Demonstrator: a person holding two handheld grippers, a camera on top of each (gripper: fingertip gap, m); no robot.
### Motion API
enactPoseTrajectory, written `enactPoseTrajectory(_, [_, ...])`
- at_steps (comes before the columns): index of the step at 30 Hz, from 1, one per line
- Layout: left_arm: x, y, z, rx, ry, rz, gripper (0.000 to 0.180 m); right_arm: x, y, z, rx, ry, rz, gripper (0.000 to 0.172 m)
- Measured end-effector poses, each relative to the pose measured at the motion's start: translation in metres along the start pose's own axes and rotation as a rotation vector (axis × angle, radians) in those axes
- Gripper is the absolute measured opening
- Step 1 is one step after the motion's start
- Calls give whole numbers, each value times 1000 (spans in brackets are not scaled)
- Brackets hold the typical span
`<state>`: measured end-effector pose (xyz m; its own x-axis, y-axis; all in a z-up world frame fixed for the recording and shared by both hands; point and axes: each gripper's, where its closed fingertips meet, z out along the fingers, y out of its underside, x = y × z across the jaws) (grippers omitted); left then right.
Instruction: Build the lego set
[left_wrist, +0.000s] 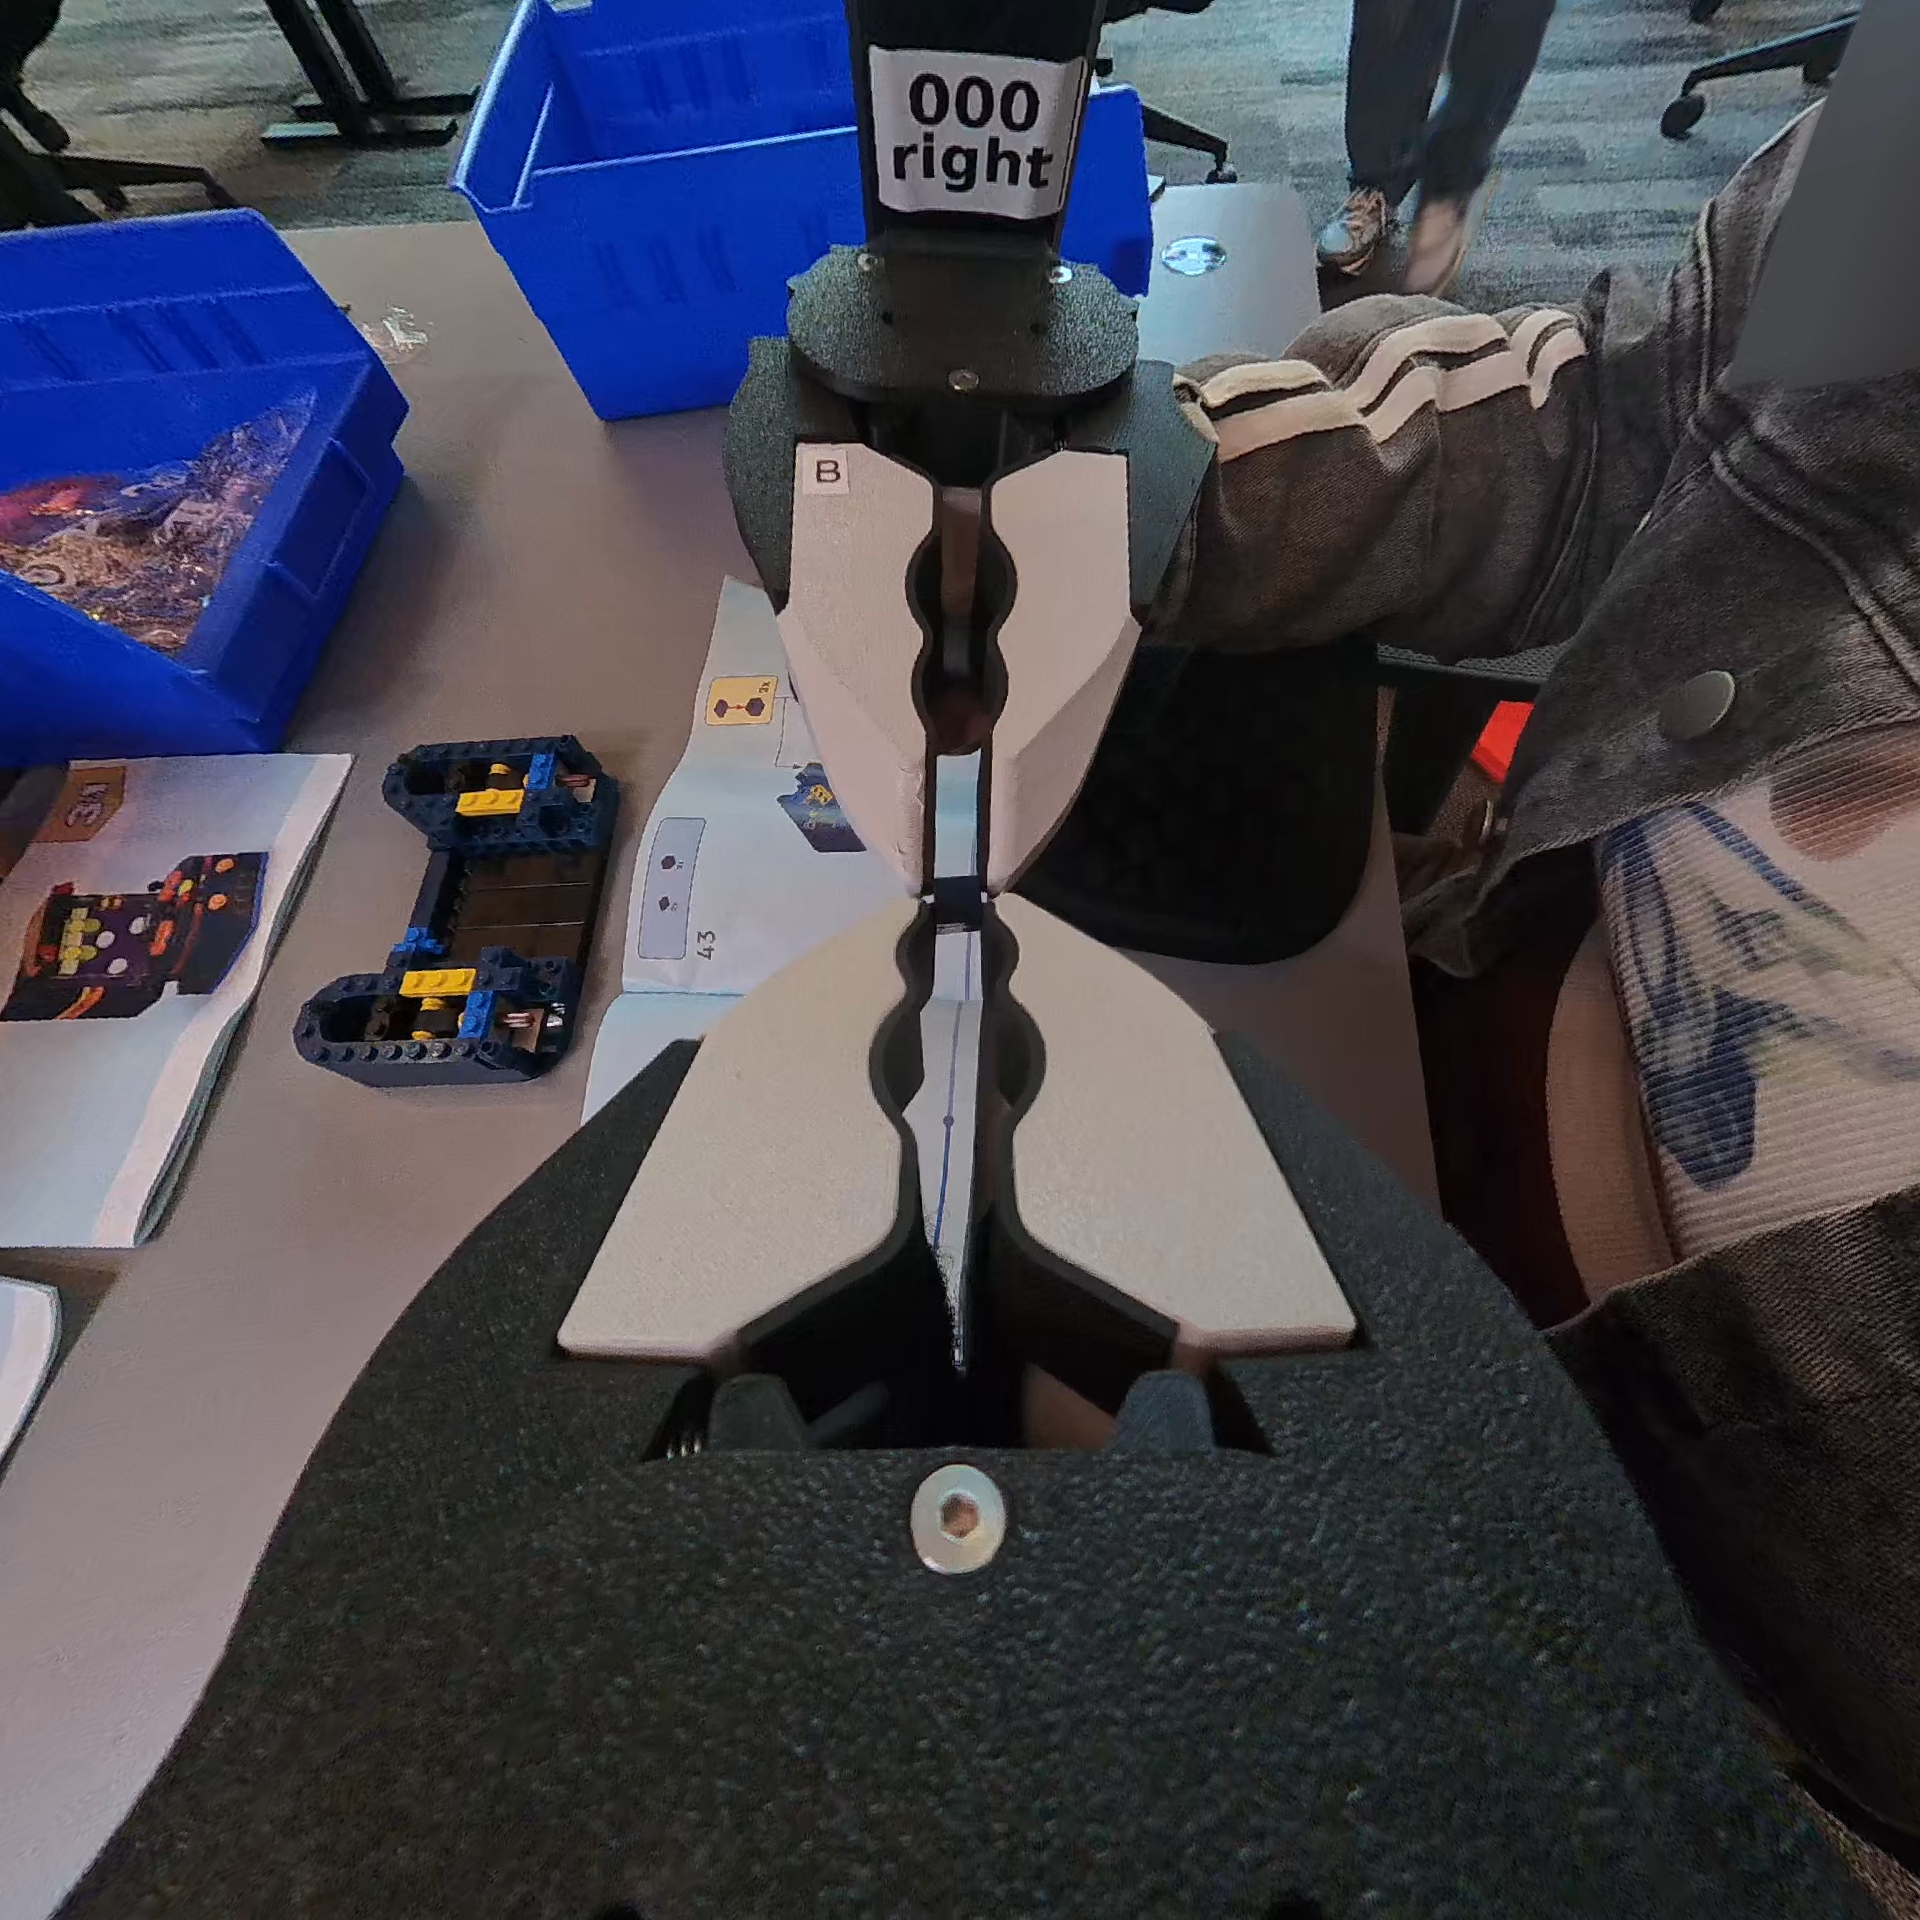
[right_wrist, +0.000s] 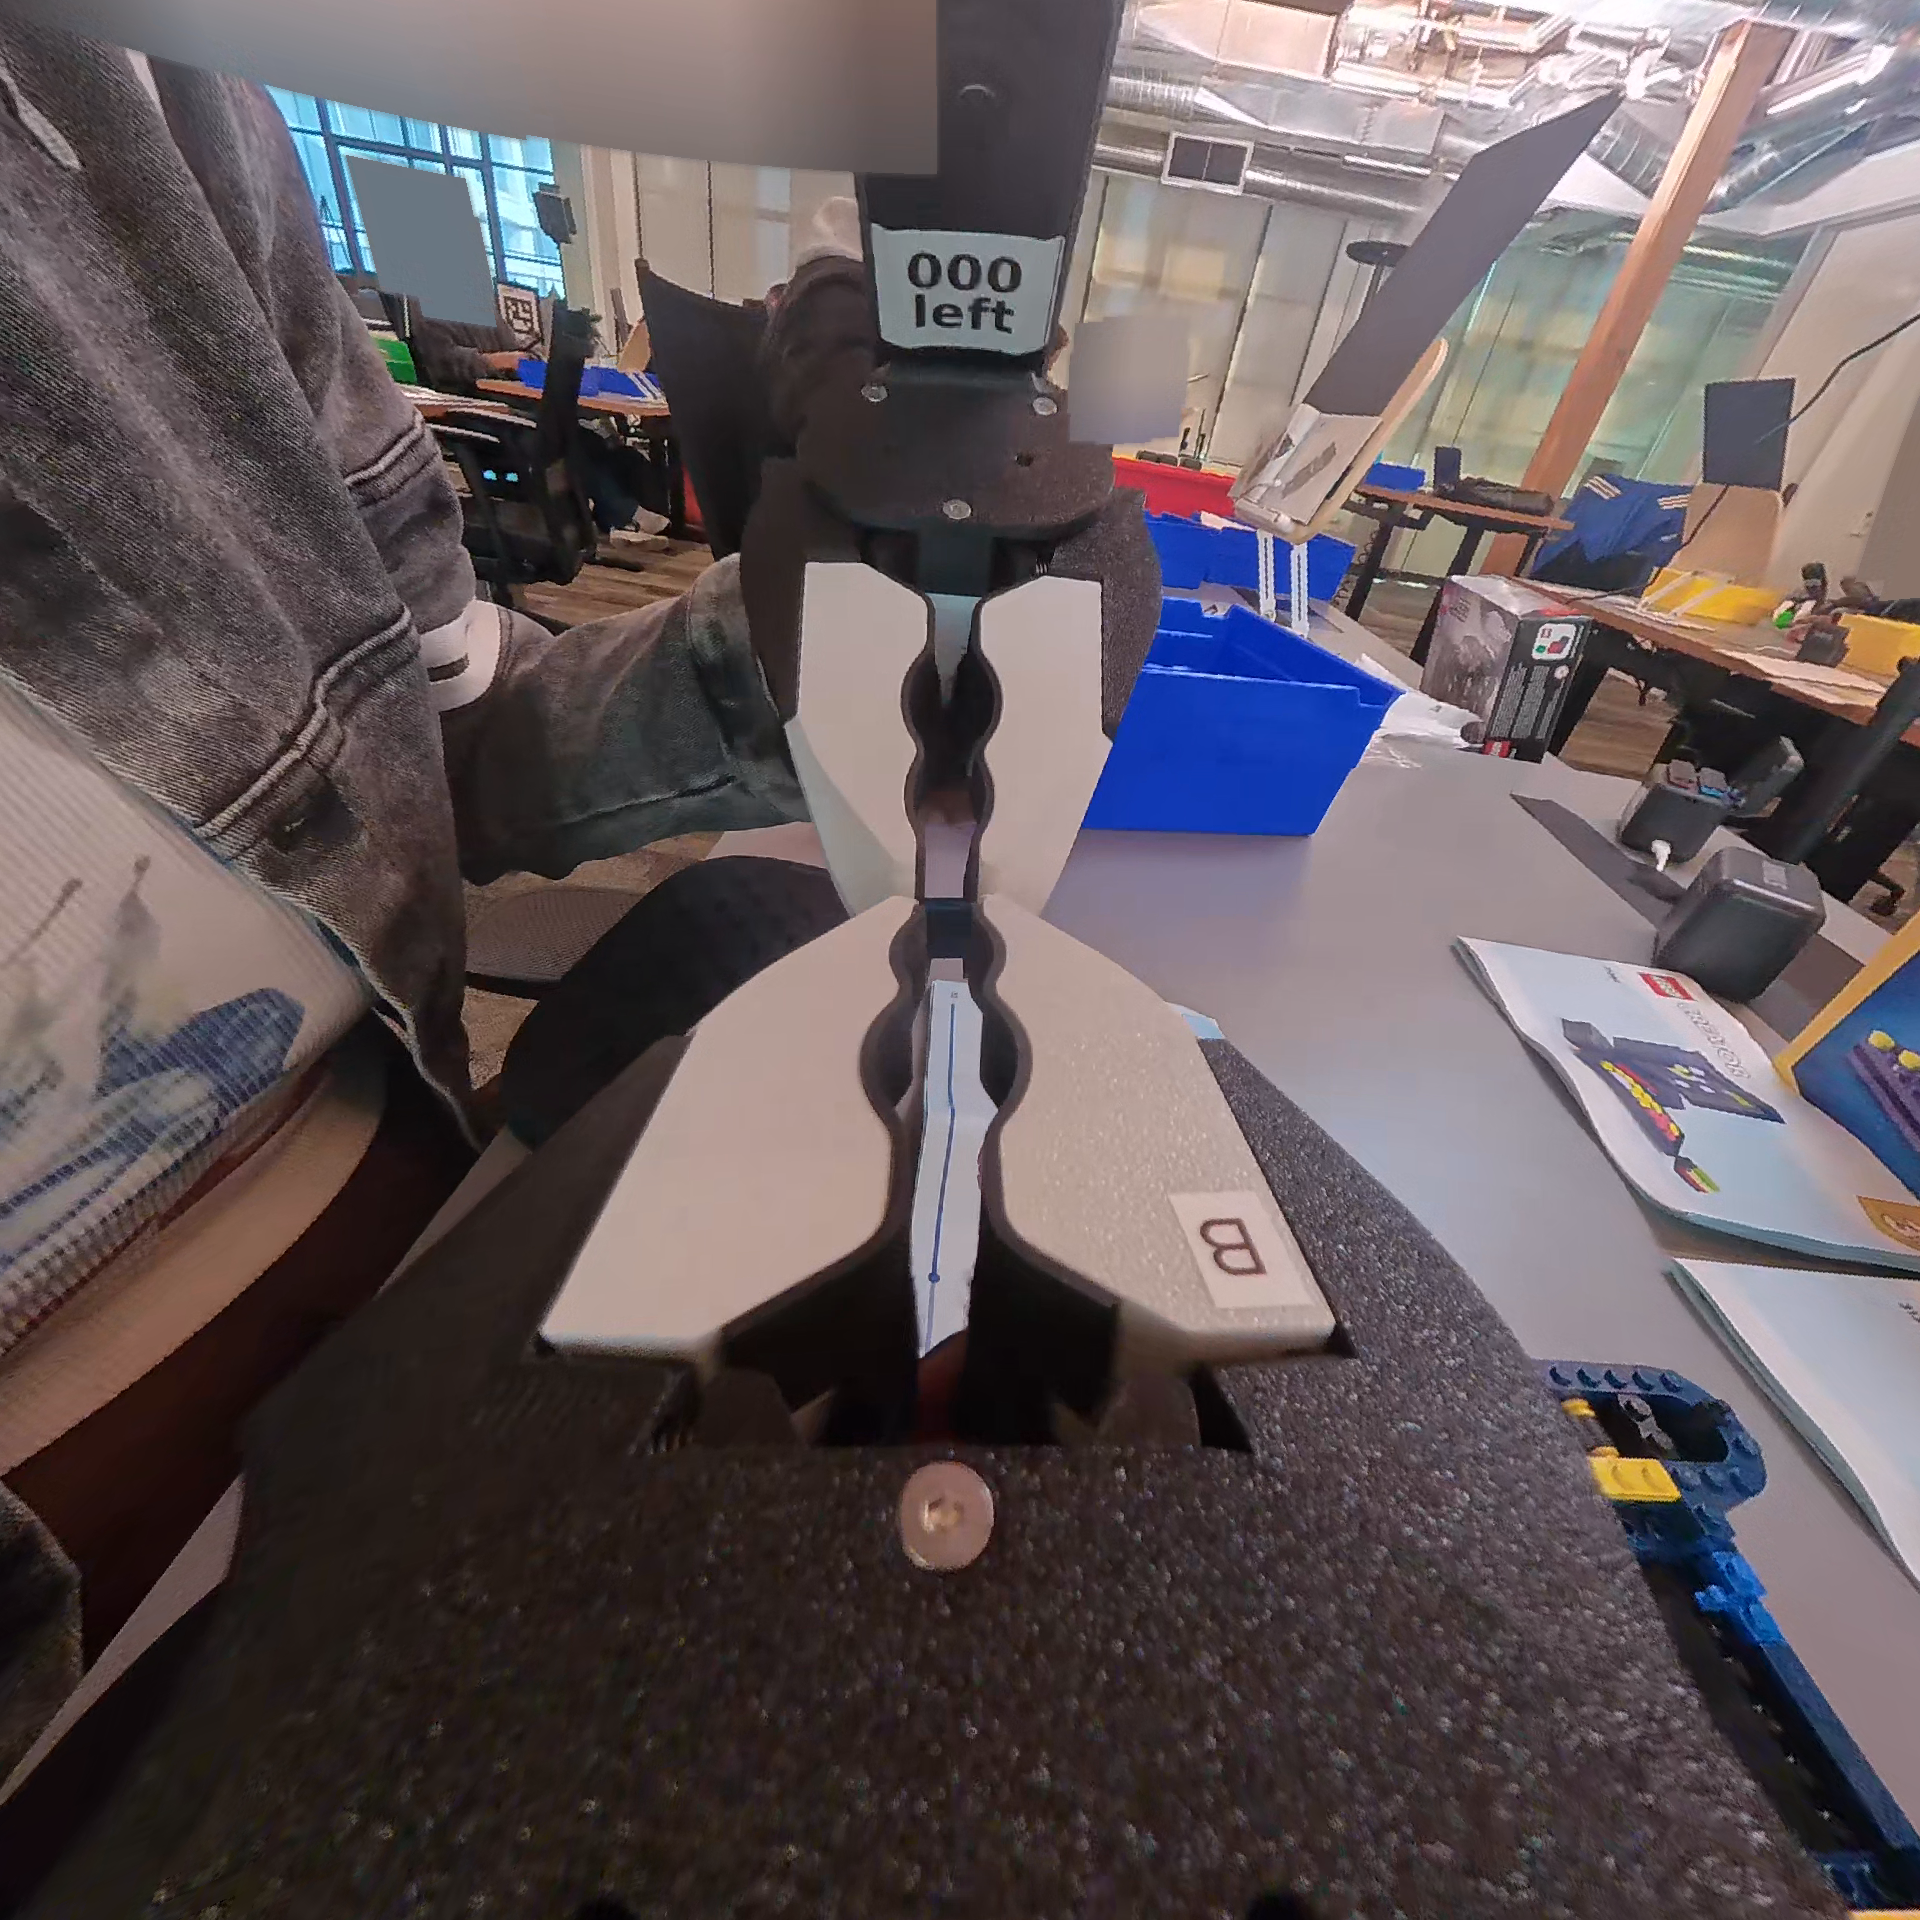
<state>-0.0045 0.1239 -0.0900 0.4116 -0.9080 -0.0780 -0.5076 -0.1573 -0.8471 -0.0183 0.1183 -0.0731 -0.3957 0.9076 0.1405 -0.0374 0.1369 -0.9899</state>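
My two grippers meet tip to tip above the grey table's near edge. A small dark blue brick piece sits right where the tips meet. My left gripper is shut on it from the near side. My right gripper comes from the far side, its pads also closed on the piece. In the right wrist view the same piece sits between my right gripper's tips, with my left gripper facing it. An open instruction booklet lies under them.
A dark blue brick frame with yellow parts lies left of the booklet and shows in the right wrist view. Two blue bins stand behind. Another booklet lies at the left. A person's grey sleeve is at the right. The tips of both grippers are at nearly the same place.
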Motion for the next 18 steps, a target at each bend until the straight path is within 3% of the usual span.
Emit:
enactPoseTrajectory(13, [-4,-41,-7,414,13,-141,14,9,-36,-18,297,2,141,6])
enactPoseTrajectory(18, [-5,-45,-8,452,27,-147,9,9,-39,-19,326,-5,156,6])
